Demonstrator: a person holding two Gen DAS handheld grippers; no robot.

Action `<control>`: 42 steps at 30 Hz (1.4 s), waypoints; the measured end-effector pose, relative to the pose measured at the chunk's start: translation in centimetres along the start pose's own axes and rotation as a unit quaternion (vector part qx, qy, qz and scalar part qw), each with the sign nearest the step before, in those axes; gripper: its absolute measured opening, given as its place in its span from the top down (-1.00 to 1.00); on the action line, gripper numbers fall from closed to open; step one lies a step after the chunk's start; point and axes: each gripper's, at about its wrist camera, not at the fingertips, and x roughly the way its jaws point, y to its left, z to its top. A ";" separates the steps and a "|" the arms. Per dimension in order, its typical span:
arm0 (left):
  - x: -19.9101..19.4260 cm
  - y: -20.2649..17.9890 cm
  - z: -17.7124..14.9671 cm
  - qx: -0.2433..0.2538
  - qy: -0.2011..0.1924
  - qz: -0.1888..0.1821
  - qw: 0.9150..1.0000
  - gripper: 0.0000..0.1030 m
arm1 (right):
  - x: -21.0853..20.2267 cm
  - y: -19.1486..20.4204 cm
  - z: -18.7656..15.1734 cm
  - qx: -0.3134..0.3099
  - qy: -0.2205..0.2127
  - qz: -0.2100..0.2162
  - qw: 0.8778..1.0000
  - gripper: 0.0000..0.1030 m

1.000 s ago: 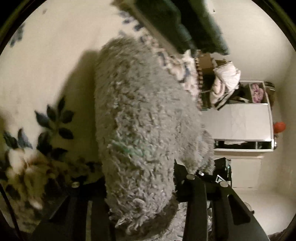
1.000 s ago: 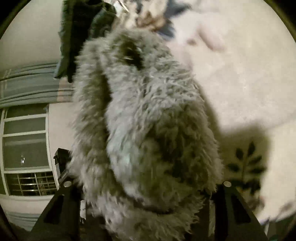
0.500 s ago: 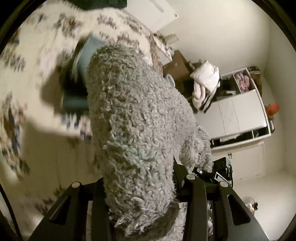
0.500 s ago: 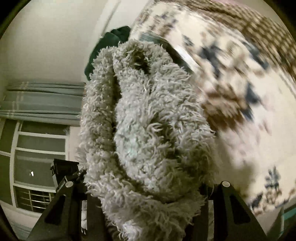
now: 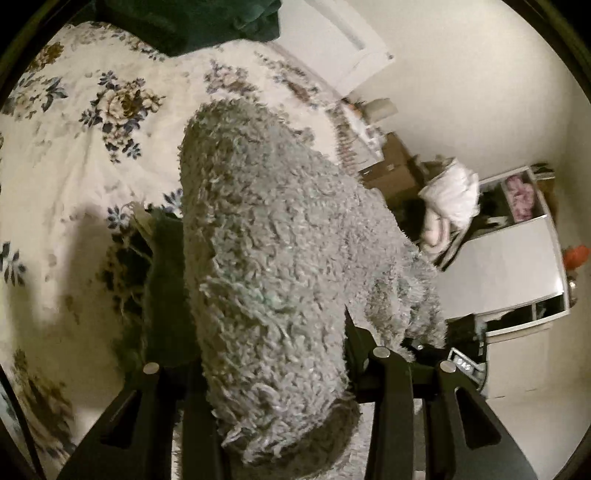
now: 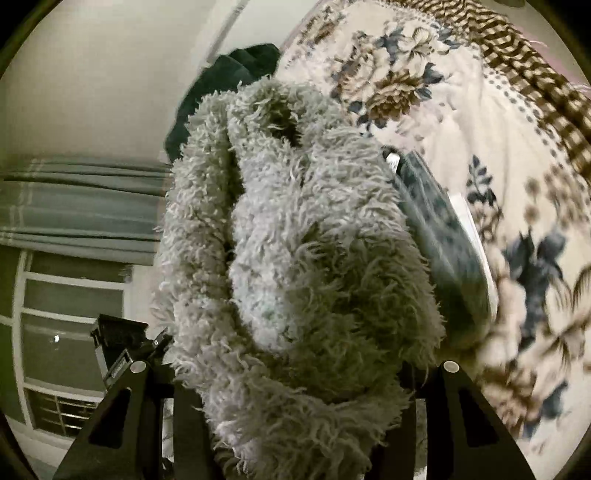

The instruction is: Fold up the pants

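Observation:
The fluffy grey pants (image 5: 273, 258) fill the middle of both views, bunched into a thick roll. My left gripper (image 5: 284, 387) is shut on the pants, with the fabric between its black fingers (image 5: 388, 406). My right gripper (image 6: 295, 398) is shut on another part of the same pants (image 6: 295, 240). The pants are held up above the floral bedspread (image 5: 92, 110). The fingertips are hidden by the pile.
A dark green folded garment (image 5: 166, 288) lies on the bed under the pants; it also shows in the right wrist view (image 6: 443, 240). Dark green clothes (image 5: 184, 18) sit at the bed's far end. A white cabinet (image 5: 517, 266) and window (image 6: 55, 314) stand beyond.
Both grippers have lifted and tilted with the pants still held; the views swung from close above the bedspread to looking across the bed, and the green folded garment came into sight.

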 end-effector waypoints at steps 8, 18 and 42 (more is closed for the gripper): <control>2.3 1.4 0.1 -0.010 0.036 0.122 0.992 0.04 | 0.0 0.9 -0.4 -0.041 0.044 -0.102 0.993 -0.75; -1.0 -4.8 -4.5 0.080 -0.030 0.296 0.951 -0.80 | -6.9 7.5 -6.1 -0.191 -0.067 -0.348 0.915 -0.93; -20.5 -21.2 -24.7 0.189 -0.164 0.349 0.903 -0.81 | -28.8 25.3 -33.0 -0.269 -0.192 -0.352 0.876 -0.93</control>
